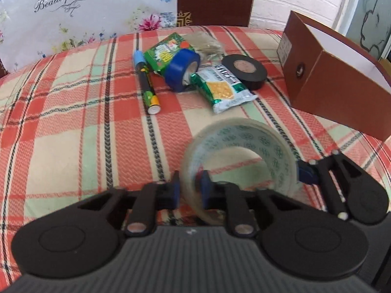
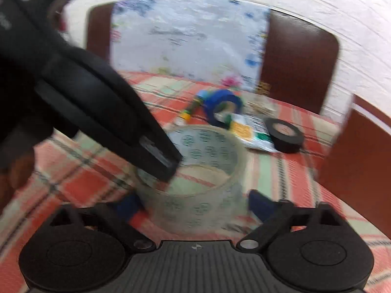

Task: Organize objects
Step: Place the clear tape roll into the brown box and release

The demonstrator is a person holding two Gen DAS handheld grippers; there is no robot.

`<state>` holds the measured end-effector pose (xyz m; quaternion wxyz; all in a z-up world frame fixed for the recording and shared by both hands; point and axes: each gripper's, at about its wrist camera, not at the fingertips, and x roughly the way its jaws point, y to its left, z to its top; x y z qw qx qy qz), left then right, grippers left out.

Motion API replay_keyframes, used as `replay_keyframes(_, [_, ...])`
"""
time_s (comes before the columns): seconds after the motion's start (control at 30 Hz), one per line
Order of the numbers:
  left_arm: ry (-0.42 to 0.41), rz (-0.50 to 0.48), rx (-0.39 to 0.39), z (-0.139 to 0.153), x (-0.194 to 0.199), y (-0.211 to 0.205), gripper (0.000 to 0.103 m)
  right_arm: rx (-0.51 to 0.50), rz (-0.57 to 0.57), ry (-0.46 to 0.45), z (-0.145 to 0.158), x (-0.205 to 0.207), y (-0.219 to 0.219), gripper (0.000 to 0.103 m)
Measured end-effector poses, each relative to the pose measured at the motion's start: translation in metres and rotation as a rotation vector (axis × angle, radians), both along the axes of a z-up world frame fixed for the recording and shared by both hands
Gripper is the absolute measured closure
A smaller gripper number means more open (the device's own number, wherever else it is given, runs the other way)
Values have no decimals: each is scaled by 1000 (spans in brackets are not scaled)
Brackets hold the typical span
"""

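A clear tape roll (image 1: 240,153) with green print is pinched by its wall in my left gripper (image 1: 189,190), held above the plaid cloth. In the right wrist view the same roll (image 2: 195,171) sits between the spread blue pads of my right gripper (image 2: 195,202), which is open around it; the left gripper's finger (image 2: 156,156) clamps its rim. Farther back lie a blue tape roll (image 1: 182,69), a black tape roll (image 1: 244,70), a green snack packet (image 1: 222,88), a green box (image 1: 166,52) and a marker (image 1: 146,83).
A brown cardboard box (image 1: 327,83) lies open on its side at the right. A floral bag (image 1: 73,12) and a brown board (image 1: 215,0) stand at the back against a white wall. The plaid cloth (image 1: 73,122) covers the surface.
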<state>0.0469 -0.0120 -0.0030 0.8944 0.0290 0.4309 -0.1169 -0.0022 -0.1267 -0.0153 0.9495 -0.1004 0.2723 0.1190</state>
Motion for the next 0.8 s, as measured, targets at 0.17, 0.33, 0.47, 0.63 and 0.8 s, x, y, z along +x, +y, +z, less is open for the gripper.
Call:
replay_keyframes(0.17, [-95, -65, -27, 43, -5, -26, 88, 2, -88, -128, 16, -11, -13, 17])
replay_keyframes(0.33, [-220, -224, -30, 86, 5, -100, 88, -71, -255, -315, 47, -15, -64, 16])
replay_keyframes(0.47, [-257, -351, -71, 101, 26, -172, 88, -89, -414, -369, 67, -10, -129, 16])
replay_keyframes(0.63, [-251, -439, -58, 94, 45, -251, 88, -56, -559, -342, 77, -4, -201, 16])
replay_keyframes(0.8, [-209, -460, -54, 81, 62, -288, 88, -3, -632, -272, 68, 11, -248, 16])
